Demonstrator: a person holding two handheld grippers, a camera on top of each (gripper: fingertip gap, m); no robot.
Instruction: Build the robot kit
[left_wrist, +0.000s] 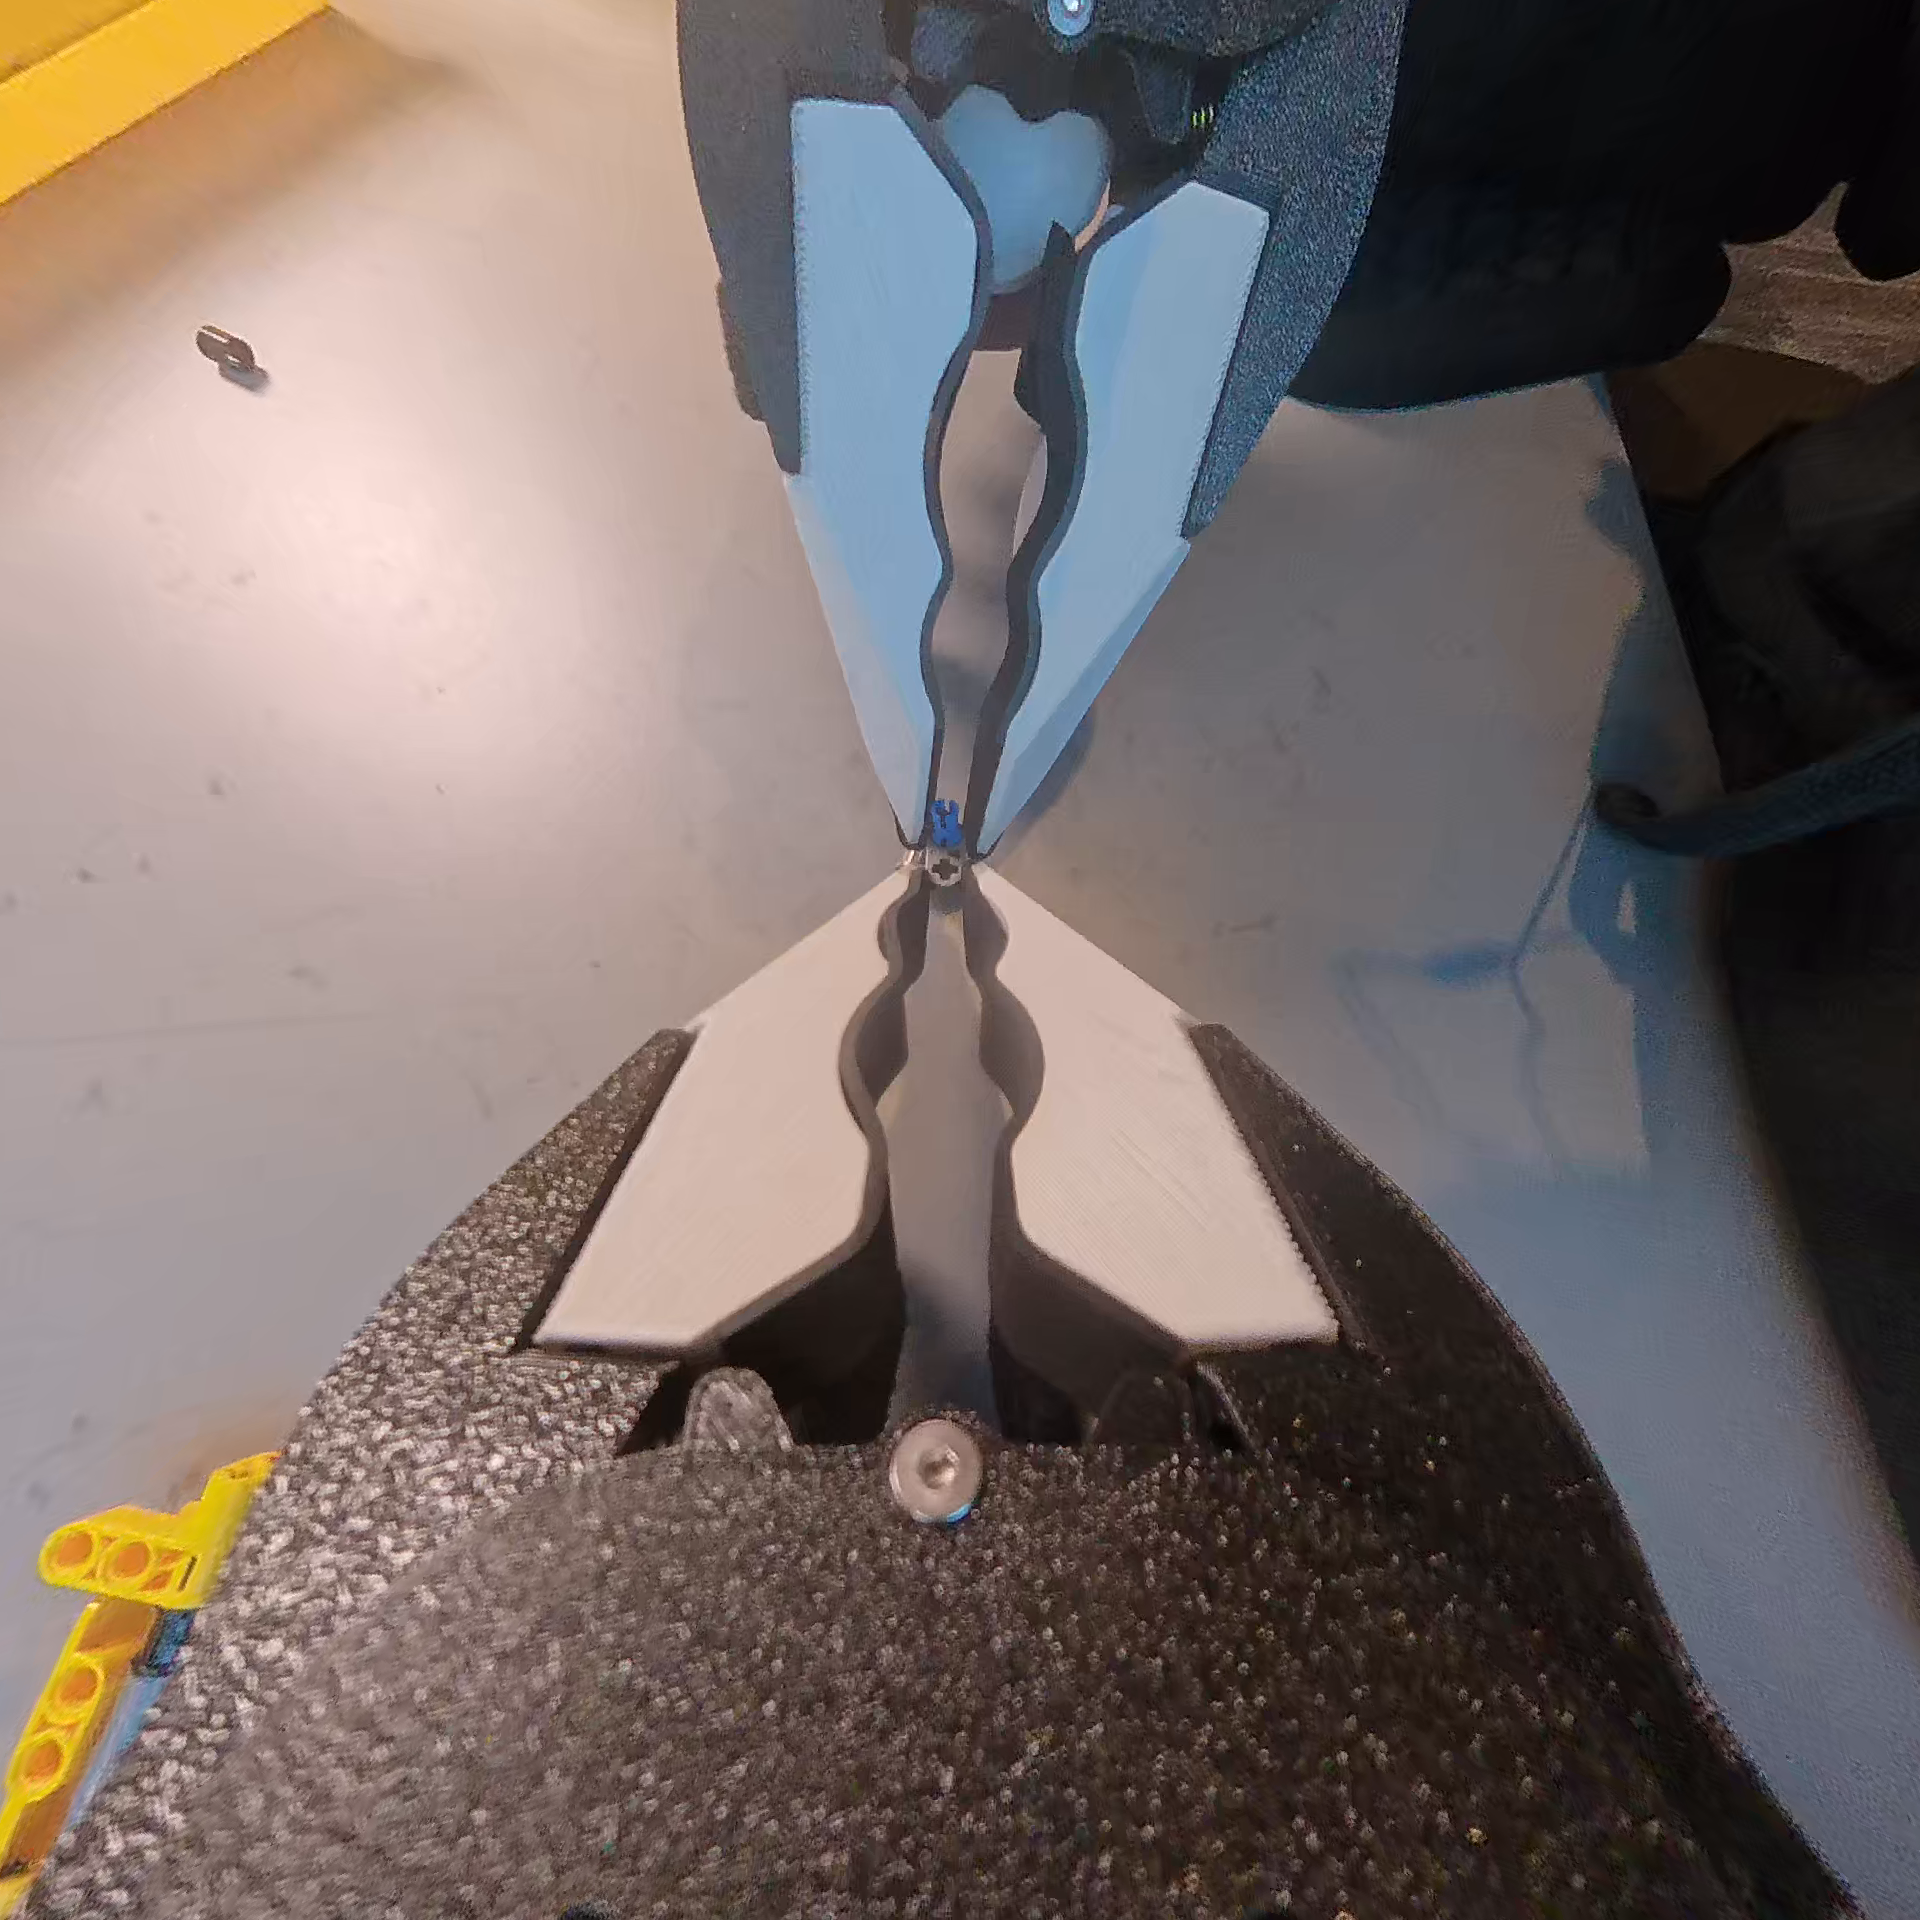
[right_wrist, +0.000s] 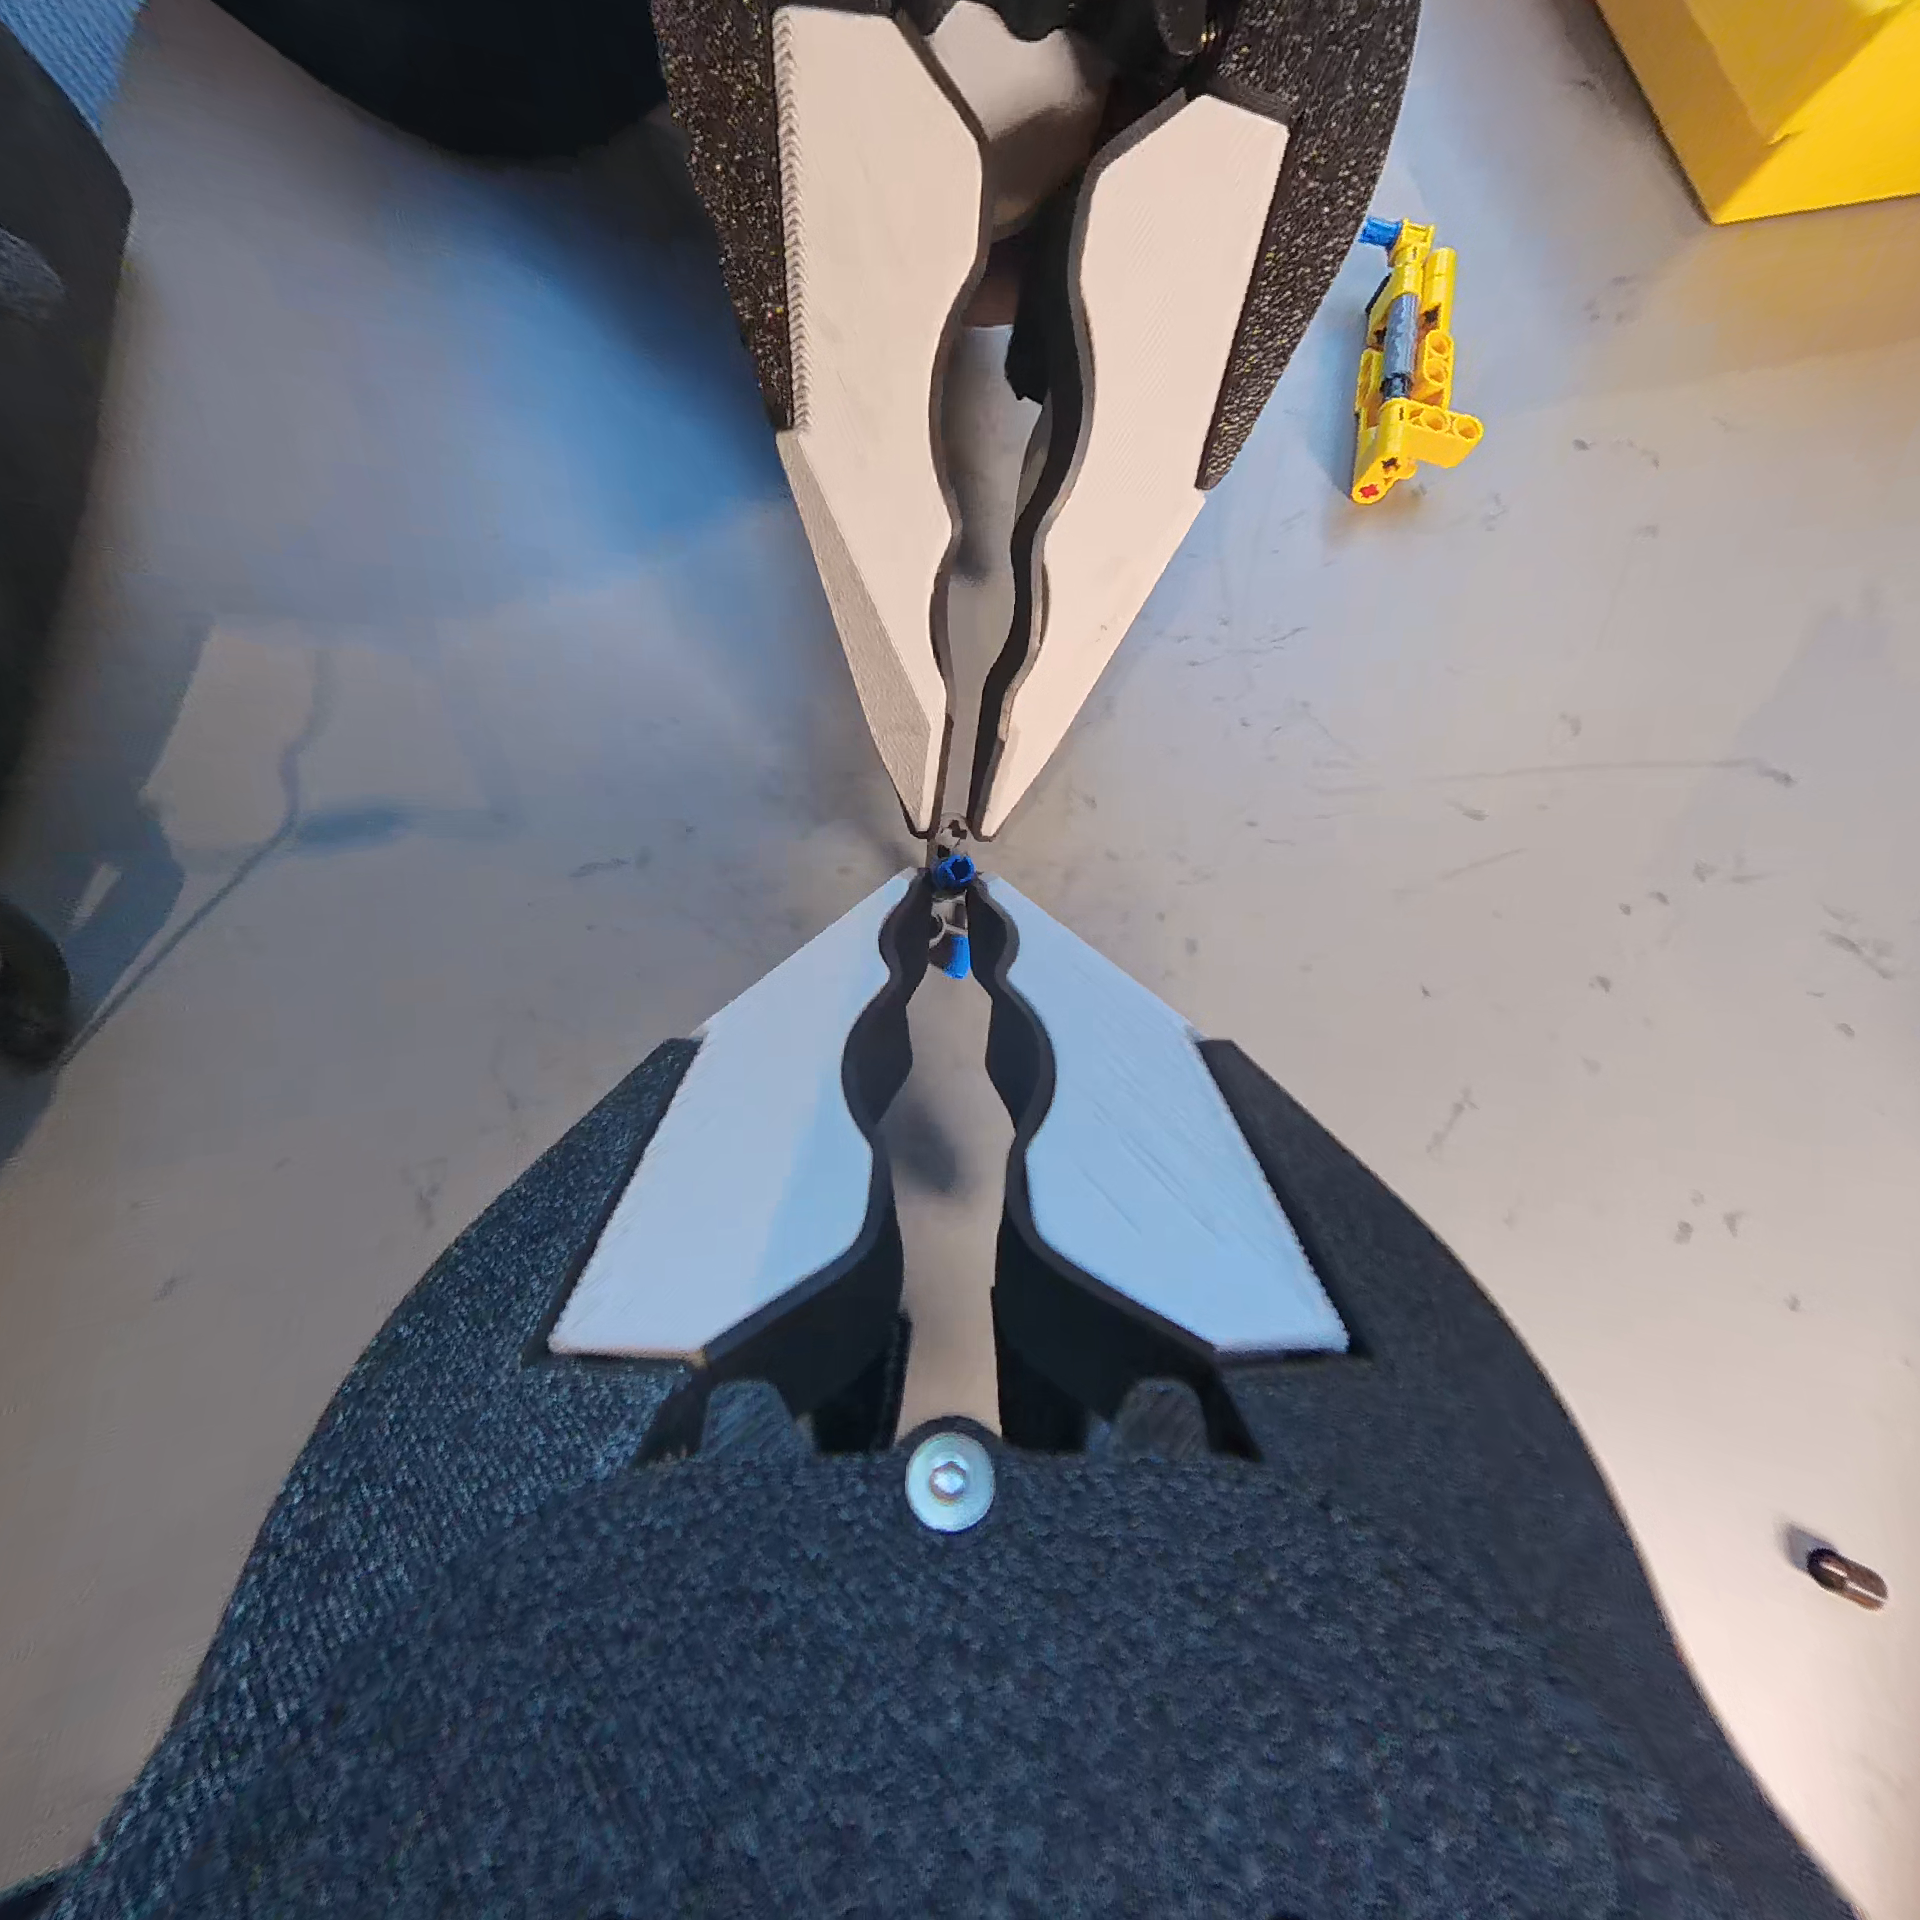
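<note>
The two grippers meet tip to tip above a grey table (left_wrist: 416, 831). My left gripper (left_wrist: 941, 881) is shut on a small grey connector (left_wrist: 943, 871) with a cross-shaped hole. My right gripper (left_wrist: 943, 833) comes in from the top of the left wrist view and is shut on a small blue pin (left_wrist: 943, 819). The pin's end touches the connector. In the right wrist view my right gripper (right_wrist: 951, 885) pinches the blue pin (right_wrist: 951, 871), with a dark grey part (right_wrist: 943, 923) behind it between the fingers. My left gripper (right_wrist: 951, 828) holds the grey connector (right_wrist: 952, 833) opposite.
A yellow beam assembly (right_wrist: 1408, 364) lies on the table; it also shows beside my left gripper's body (left_wrist: 104, 1590). A yellow box (right_wrist: 1766, 104) stands at the table's far side. A small dark loose part (left_wrist: 231, 353) lies alone. A dark chair (left_wrist: 1818, 623) stands past the table edge. Both grippers' tips are close together, under 4 cm apart. From either gripper's tips it is about 15 centimeters to the yellow beam assembly (right_wrist: 1408, 364). Seen from the left wrist view (left_wrist: 128, 1705) as well.
</note>
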